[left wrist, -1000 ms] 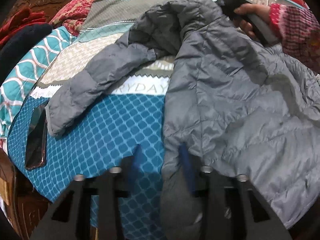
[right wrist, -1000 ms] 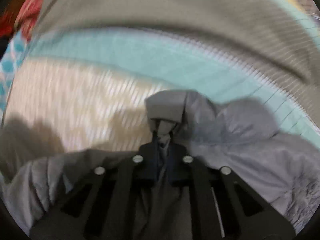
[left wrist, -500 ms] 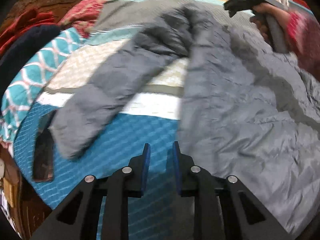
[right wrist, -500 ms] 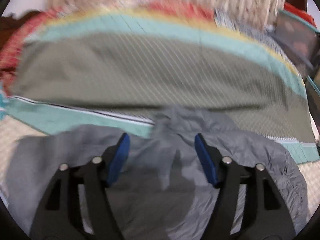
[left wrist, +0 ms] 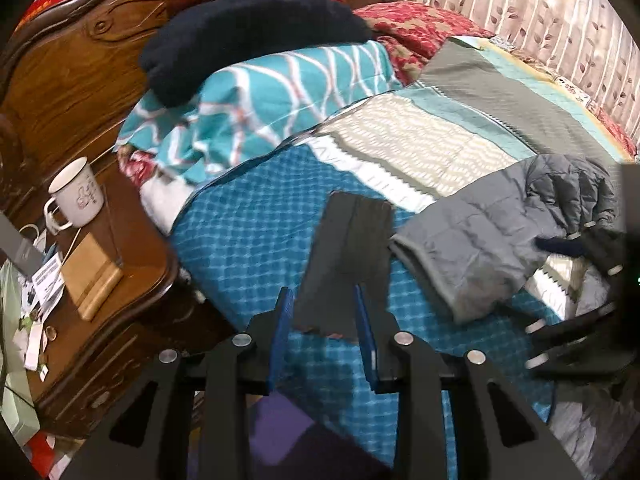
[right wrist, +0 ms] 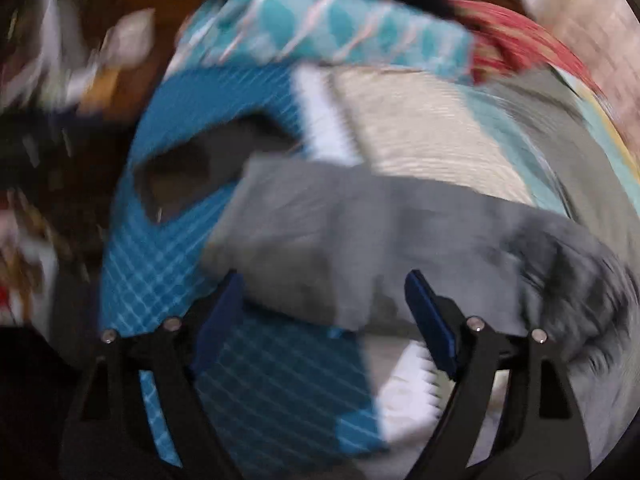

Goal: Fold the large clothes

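Two tongs, both holding nothing. The left gripper [left wrist: 324,332] has its blue pads a little apart. The right gripper [right wrist: 324,320] is opening wide over one puffy grey jacket [left wrist: 492,248]. Its stitched sleeve lies flat on the blue checked bedspread [left wrist: 248,232]. One white mug [left wrist: 76,196] sits on a wooden side table [left wrist: 132,240].

The left wrist camera looks forward and down along its own fingers [left wrist: 324,336] from near the bedspread [left wrist: 248,236], facing the carved headboard [left wrist: 68,68] and a bedside table [left wrist: 132,248] at its left edge. The right wrist camera, heavily blurred, sits close above the same bedspread [right wrist: 160,256], angled down. Both views share the grey jacket sleeve [left wrist: 472,252] [right wrist: 320,236] and the teal patterned pillow [left wrist: 256,108] [right wrist: 320,28].
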`<state>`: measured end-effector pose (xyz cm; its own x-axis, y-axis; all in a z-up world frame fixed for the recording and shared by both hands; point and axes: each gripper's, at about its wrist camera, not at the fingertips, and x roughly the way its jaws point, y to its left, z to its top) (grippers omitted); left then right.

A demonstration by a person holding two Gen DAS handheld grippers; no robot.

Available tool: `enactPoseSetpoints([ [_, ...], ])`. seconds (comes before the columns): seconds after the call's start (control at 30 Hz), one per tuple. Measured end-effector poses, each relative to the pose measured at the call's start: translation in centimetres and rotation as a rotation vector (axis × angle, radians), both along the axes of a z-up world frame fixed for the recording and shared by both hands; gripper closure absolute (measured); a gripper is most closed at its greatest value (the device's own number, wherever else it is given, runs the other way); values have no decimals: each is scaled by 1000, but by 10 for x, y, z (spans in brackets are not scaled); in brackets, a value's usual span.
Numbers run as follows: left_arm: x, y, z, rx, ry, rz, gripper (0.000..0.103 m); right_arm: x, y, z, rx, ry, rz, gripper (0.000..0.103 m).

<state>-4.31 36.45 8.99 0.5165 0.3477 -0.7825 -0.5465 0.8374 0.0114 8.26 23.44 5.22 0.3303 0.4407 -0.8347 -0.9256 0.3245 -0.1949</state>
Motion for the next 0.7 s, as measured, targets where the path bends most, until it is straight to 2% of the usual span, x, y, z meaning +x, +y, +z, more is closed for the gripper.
enactPoseSetpoints([
  [0.03, -3, 2, -2, -3, 5, -1, 103, -3, 8, -12, -44, -22, 11, 24],
  [0.07, -5, 3, -5, -7, 7, -3, 103, -3, 17, -24, -85, -46, -1, 34],
  [0.1, -6, 4, -6, -10, 6, -3, 103, -1, 16, -28, -92, -30, -15, 47],
  [0.13, -6, 7, -7, -12, 0, -1, 103, 6, 16, -26, -73, 27, -41, 78],
  [0.17, -7, 10, -7, -15, -9, 3, 103, 15, 12, -18, -38, 72, -88, 97],
  [0.2, -9, 14, -5, -20, -25, 11, 103, 19, 6, -13, -2, 121, -117, 97],
  [0.27, -11, 21, -5, -27, -45, 23, 103, 30, 3, 18, 164, 253, -185, 97],
  [0.33, -13, 27, -5, -30, -57, 37, 103, 32, 10, 43, 281, 323, -224, 97],
  [0.43, -16, 33, -4, -40, -66, 57, 103, 34, 44, 62, 377, 430, -237, 96],
  [0.5, -20, 34, -2, -41, -71, 62, 103, 36, 70, 57, 358, 451, -260, 85],
  [0.53, -23, 34, -1, -37, -70, 63, 103, 39, 81, 48, 325, 488, -265, 64],
  [0.57, -25, 34, -1, -35, -69, 65, 103, 41, 93, 29, 264, 579, -260, 49],
  [0.63, -29, 34, 0, -41, -70, 64, 103, 46, 101, 8, 191, 659, -285, 48],
  [0.7, -29, 32, -1, -44, -73, 56, 103, 46, 88, 10, 235, 663, -289, 47],
])
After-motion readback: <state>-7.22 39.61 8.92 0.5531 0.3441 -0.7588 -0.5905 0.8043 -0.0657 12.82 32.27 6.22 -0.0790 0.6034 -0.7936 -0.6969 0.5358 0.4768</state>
